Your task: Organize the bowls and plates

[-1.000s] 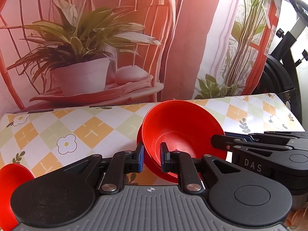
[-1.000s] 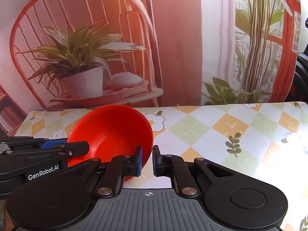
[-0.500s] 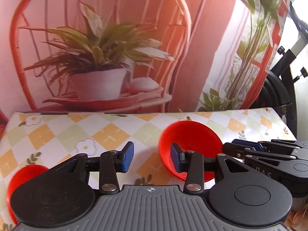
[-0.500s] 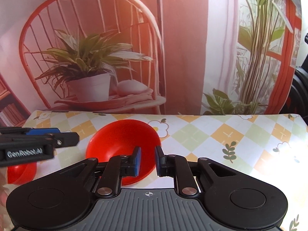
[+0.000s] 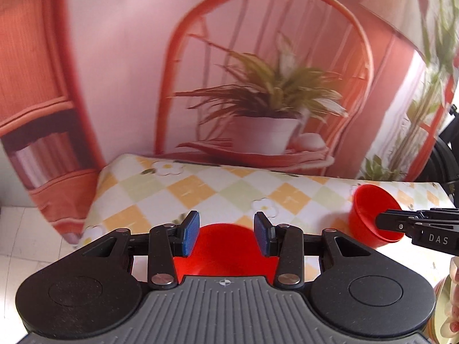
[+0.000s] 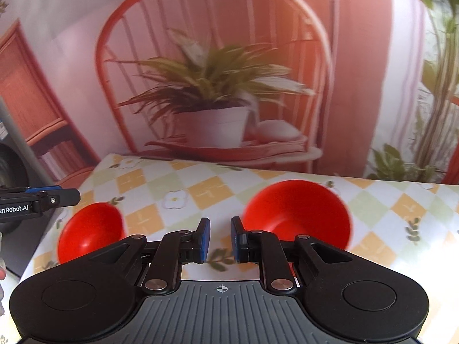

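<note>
Two red bowls stand apart on the checkered tablecloth. In the left wrist view, my left gripper (image 5: pixel 226 233) is open, and the nearer red bowl (image 5: pixel 223 246) shows low between its blue pads without touching them. The other red bowl (image 5: pixel 370 215) sits far right, partly behind my right gripper (image 5: pixel 384 220). In the right wrist view, my right gripper (image 6: pixel 220 240) is open by a narrow gap with nothing in it. The larger-looking bowl (image 6: pixel 298 215) lies just beyond its right finger and the second bowl (image 6: pixel 91 229) at the left, below my left gripper (image 6: pixel 76 196).
The tablecloth (image 5: pixel 218 189) ends at a left edge (image 5: pixel 94 200) with floor beyond. A printed backdrop of a chair and potted plant (image 6: pixel 212 109) hangs behind the table. Bare cloth lies between the two bowls (image 6: pixel 178 197).
My left gripper let go of the bowl on the right, opened wide and swung left to the other bowl. My right gripper pulled back and its gap widened slightly.
</note>
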{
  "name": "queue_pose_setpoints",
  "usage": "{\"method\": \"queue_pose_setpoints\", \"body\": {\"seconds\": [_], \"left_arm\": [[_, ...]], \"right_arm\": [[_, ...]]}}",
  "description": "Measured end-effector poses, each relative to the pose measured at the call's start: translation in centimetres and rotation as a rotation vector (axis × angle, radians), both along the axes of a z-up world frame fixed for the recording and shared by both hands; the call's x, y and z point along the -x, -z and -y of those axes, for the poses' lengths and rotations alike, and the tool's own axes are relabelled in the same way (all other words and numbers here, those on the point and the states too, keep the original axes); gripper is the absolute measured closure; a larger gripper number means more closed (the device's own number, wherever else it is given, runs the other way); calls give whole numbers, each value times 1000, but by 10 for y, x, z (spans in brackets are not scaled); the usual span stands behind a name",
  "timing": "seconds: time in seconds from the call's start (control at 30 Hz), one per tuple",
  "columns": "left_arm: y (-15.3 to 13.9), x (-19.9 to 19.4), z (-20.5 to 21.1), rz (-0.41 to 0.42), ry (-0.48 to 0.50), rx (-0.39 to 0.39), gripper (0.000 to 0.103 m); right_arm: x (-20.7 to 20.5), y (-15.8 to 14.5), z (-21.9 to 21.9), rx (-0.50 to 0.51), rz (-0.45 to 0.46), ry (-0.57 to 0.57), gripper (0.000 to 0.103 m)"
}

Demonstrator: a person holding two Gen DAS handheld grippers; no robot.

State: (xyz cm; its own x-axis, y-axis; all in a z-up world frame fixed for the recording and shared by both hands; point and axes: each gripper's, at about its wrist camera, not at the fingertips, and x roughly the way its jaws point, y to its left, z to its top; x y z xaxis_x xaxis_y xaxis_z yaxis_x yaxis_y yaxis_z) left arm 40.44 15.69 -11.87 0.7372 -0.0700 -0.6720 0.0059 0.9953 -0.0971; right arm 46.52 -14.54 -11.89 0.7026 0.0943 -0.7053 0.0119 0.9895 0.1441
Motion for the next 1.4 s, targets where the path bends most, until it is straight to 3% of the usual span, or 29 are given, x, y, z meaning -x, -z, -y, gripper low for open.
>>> {"method": "queue_pose_setpoints", "body": {"seconds": [0.33,0.77,1.07,1.4], "left_arm": [[21,16,-35,-18,-38,45,59],[42,27,-53,-26,-71,120,60],[54,29,-46,-51,-40,136,61],[54,31,-42,-45,-32,142,81]], "right_arm": [[-16,13,-71,-2,-28,-122,87],[-30,37,-105,14,-81,-190,86],[-32,52,-113,9,-110,-182,86],[-28,55,-114,-9,-101,-185,89]]}}
